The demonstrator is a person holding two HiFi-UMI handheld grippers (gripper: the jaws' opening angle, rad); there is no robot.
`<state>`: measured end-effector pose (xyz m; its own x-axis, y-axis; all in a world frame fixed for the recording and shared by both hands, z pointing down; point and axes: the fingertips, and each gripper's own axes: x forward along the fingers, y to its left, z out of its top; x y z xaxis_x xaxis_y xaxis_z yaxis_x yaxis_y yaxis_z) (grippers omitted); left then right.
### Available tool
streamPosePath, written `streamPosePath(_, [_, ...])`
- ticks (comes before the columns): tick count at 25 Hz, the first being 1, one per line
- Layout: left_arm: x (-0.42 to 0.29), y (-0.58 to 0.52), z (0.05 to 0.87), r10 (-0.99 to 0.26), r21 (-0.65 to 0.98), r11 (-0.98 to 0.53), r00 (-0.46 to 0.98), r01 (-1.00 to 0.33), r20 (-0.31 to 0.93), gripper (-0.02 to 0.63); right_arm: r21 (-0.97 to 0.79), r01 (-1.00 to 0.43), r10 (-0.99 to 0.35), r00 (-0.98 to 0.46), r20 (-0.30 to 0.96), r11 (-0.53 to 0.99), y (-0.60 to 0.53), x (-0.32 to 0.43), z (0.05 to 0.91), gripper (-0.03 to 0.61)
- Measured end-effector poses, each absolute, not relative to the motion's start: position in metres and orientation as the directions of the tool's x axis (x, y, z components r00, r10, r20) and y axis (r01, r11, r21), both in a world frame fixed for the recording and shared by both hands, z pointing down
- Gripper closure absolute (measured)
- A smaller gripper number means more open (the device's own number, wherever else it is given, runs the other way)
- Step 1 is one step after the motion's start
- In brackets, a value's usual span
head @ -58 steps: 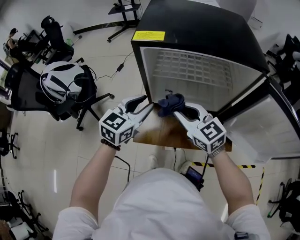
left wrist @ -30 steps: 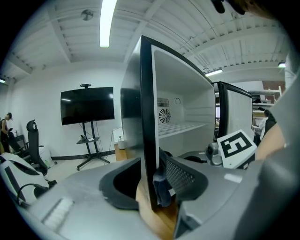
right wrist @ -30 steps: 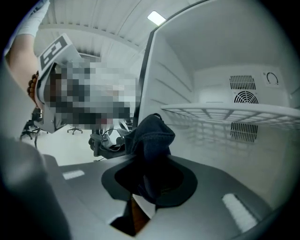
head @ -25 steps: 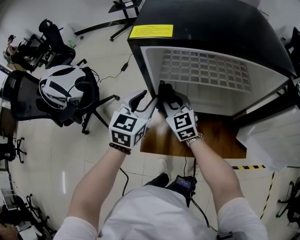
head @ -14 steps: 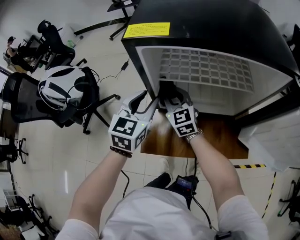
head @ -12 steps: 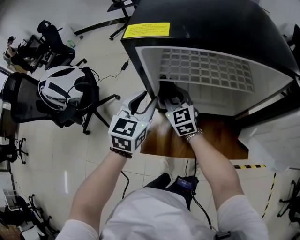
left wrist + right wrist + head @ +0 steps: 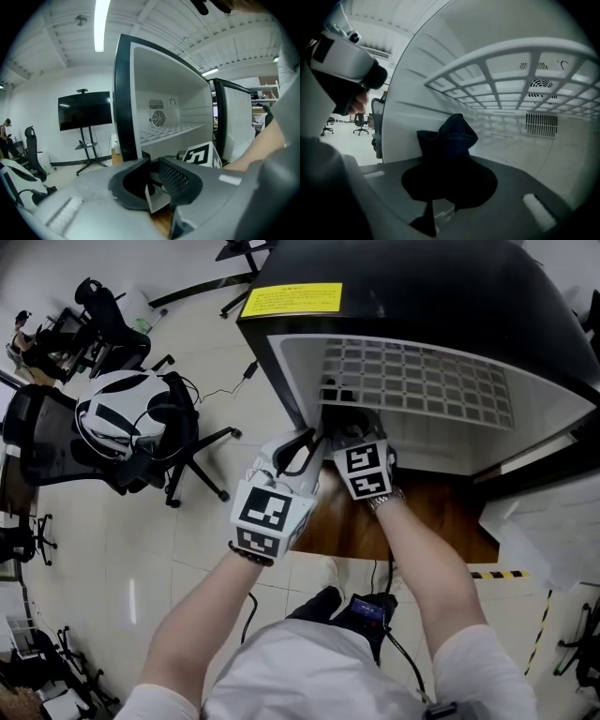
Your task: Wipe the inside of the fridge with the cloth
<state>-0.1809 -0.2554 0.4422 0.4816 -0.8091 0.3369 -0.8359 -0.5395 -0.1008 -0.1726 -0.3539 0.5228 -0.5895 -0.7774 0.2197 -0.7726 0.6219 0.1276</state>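
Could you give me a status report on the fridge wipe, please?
Right gripper shut on cloth, inside fridge under wire shelf. Left gripper empty, jaws just been closing, outside. Nothing blocking.

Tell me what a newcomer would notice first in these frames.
The open black fridge with its white interior fills the top of the head view, with a yellow label on its top. The right hand-held gripper reaches in below the wire shelf. It is shut on a bunched dark blue cloth close to the left inner wall.
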Motion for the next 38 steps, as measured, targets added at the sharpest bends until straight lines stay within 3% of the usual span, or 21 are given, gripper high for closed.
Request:
streamPosePath(14, [-0.211, -0.258, 0.447, -0.855, -0.095, -0.436, 0.379, -0.895, 0.354, 0.551, 0.108, -0.803, -0.801, -0.553, 0.229, 0.586, -0.393, -0.17, 0.529, 0.512])
streamPosePath(38, [-0.216, -0.261, 0.455, -0.853, -0.094, -0.432, 0.373, -0.897, 0.364, 0.496, 0.111, -0.857, -0.848, -0.467, 0.25, 0.504, -0.439, -0.164, 0.544, 0.512])
